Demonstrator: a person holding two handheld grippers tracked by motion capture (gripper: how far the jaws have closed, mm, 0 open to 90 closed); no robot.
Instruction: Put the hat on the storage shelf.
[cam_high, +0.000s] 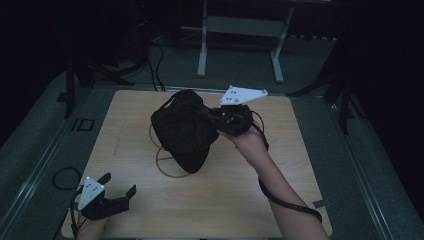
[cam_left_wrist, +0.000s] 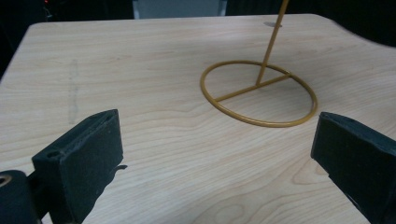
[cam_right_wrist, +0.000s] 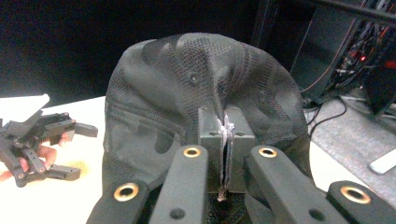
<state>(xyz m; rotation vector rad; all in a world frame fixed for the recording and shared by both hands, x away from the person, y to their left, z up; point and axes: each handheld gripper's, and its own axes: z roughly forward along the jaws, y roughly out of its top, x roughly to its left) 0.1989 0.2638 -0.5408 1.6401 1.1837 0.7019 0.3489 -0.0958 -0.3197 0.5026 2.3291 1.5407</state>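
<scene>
Your table (cam_high: 210, 200) is a pale wood top, lit dimly, with dark floor around it and a grey frame (cam_high: 240, 30) standing beyond the far edge.

The cap (cam_high: 182, 127), black with a mesh, camouflage-patterned crown, hangs over the middle of the table toward the far side. It is lifted off the wood. In the right gripper view the cap (cam_right_wrist: 201, 93) rises directly ahead of the jaws, crown up.

The stand (cam_left_wrist: 259, 93) is a gold wire ring with a crossbar and an upright rod. Its ring lies flat on the table beneath the cap; in the high view only arcs of it (cam_high: 167, 167) show past the fabric.

Your right gripper (cam_high: 220, 122) is raised at the cap's right side, its grey plate on top. In its own view the gripper (cam_right_wrist: 226, 135) has its jaws pressed together with a fold of cap fabric pinched between them.

Your left gripper (cam_high: 120, 187) sits at the near left corner, low over the table, well apart from the cap. Its jaws stand wide apart with nothing between them, as the left gripper view (cam_left_wrist: 215, 154) confirms.
</scene>
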